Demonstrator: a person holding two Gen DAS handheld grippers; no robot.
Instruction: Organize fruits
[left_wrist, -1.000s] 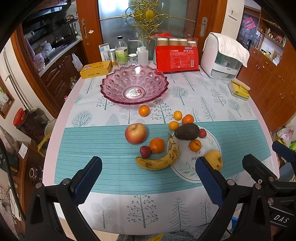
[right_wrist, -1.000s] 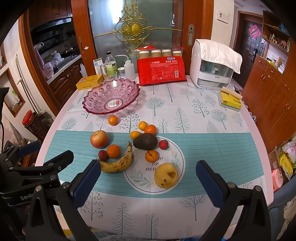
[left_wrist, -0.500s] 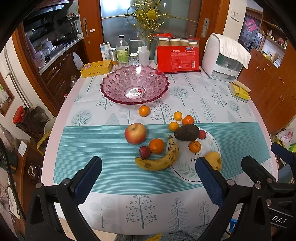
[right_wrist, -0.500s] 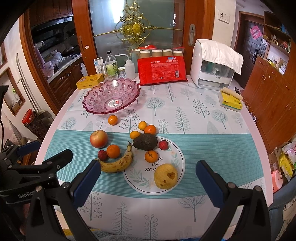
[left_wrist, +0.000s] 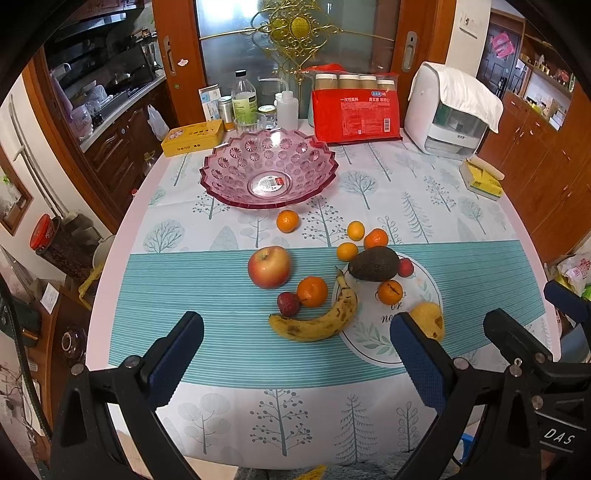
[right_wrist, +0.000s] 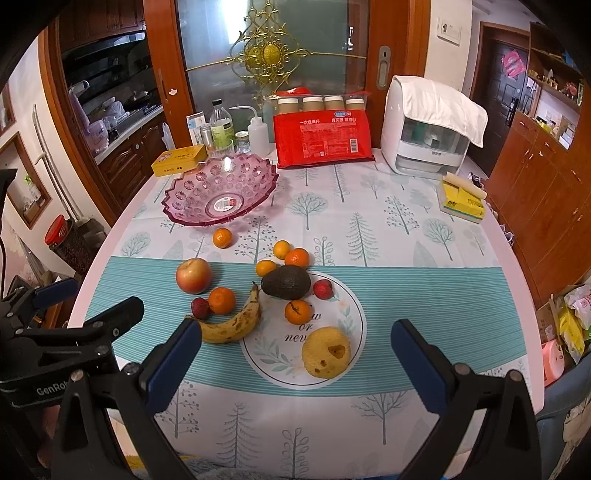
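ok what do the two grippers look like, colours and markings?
Both match: the left gripper and right gripper have black plastic frames with silver screws and two fingers faced with dark blue textured pads. In the left wrist view the right unit's body reads "DAS" in white; in the right wrist view the left unit's reads "GenRob", cut off. No sleeves show.

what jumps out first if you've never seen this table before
The pink glass bowl at the far left of the table, with nothing in it. Nearer, loose fruit lies on the tablecloth: a red apple, a spotted banana, a dark avocado and several oranges. Both grippers are open, holding nothing.
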